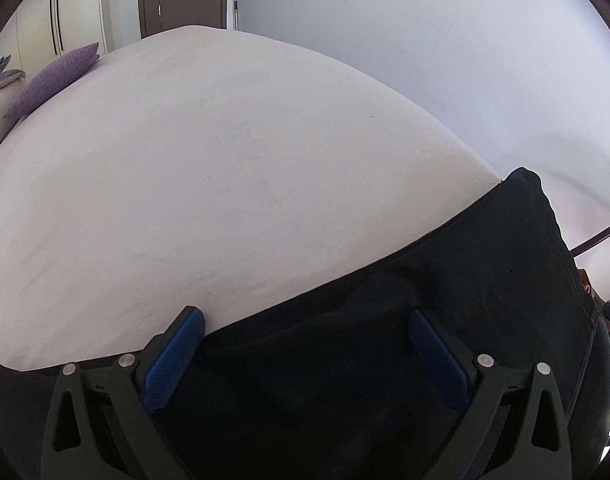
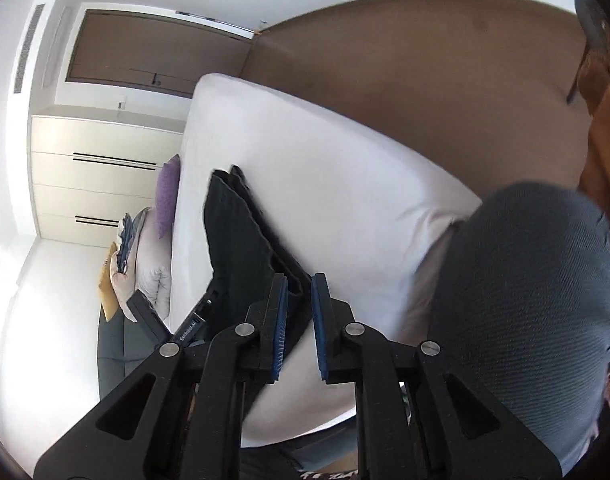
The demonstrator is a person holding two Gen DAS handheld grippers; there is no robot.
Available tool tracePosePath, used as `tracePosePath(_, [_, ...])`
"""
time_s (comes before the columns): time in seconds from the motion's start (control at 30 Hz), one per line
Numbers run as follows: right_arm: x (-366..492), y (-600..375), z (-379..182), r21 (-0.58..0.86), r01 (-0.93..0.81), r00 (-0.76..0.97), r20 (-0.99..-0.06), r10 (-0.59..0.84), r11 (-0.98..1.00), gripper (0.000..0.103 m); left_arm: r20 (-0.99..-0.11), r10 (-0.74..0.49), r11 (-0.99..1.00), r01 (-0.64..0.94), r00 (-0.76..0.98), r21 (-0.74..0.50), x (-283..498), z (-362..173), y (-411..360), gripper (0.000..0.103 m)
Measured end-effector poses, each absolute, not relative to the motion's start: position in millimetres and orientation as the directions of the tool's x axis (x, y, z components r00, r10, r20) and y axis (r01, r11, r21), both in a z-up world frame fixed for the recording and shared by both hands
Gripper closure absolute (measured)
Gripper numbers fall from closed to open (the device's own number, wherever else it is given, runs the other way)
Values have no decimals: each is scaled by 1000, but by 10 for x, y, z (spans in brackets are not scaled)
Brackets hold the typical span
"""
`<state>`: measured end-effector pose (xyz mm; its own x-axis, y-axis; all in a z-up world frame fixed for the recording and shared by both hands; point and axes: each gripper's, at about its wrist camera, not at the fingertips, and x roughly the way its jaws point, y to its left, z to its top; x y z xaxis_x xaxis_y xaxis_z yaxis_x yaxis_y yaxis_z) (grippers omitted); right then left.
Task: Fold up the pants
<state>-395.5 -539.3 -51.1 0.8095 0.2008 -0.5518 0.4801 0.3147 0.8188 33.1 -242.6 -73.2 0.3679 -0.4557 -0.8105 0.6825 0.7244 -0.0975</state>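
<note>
On the bed (image 1: 225, 160), black pants (image 1: 445, 300) lie flat under your left tongs (image 1: 307, 332), spread wide and empty. Your right tongs (image 2: 299, 292) stand slightly parted beside them, gripping nothing.

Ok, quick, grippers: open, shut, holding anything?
Left gripper: open wide above the black pants, gripping nothing.
Right gripper: slightly open, holding nothing, pants just beyond its fingertips.

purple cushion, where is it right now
In the left wrist view the purple cushion lies far left at the white bed's far edge, well away from the black pants.
</note>
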Motion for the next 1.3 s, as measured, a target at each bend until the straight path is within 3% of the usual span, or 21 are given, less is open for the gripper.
tracePosePath(0.07, [-3822, -5331, -247, 814, 426, 825, -528, 199, 394, 91, -810, -443, 727, 683, 383, -75, 309, -716, -2426, 0])
tracePosePath(0.2, [-3175, -4883, -26, 824, 239, 805, -464, 369, 514, 91, -807, -441, 732, 677, 393, -70, 296, -712, -2420, 0])
tracePosePath(0.37, [-2553, -4715, -620, 796, 365, 707, -575, 412, 483, 92, -803, -427, 741, 669, 416, -47, 265, -696, -2425, 0])
tracePosePath(0.4, [-2552, -4756, -694, 809, 358, 716, -558, 419, 466, 98, -802, -428, 742, 669, 417, -48, 267, -695, -2417, 0])
tracePosePath(0.43, [-2593, -4788, -695, 819, 350, 730, -543, 415, 455, 98, -800, -430, 742, 669, 418, -49, 215, -697, -2422, 0])
tracePosePath(0.6, [-3079, -5142, -270, 687, 465, 773, -623, 122, 559, 89, -797, -429, 743, 668, 425, -43, 101, -688, -2417, 0])
tracePosePath(0.67, [-3318, -5271, -175, 685, 472, 783, -615, 94, 554, 74, -796, -428, 744, 667, 427, -43, 64, -685, -2469, 0])
tracePosePath(0.7, [-3414, -5287, -127, 687, 474, 786, -612, 86, 551, 46, -796, -428, 744, 667, 427, -42, 61, -684, -2465, 0])
tracePosePath(0.73, [-3517, -5282, -98, 696, 472, 796, -600, 78, 541, 25, -796, -428, 744, 666, 428, -42, 59, -686, -2466, 0])
tracePosePath(0.77, [-3594, -5236, -95, 715, 463, 811, -580, 76, 524, 23, -796, -428, 745, 666, 428, -42, 61, -686, -2467, 0])
tracePosePath(1.0, [-3730, -5032, -574, 854, 453, 831, -509, 225, 257, 25, -795, -427, 748, 662, 430, -43, 59, -676, -2477, 0])
tracePosePath(1.3, [-3481, -4802, -896, 875, 450, 840, -483, 248, 179, 28, -795, -426, 752, 658, 432, -45, 97, -677, -2517, 0])
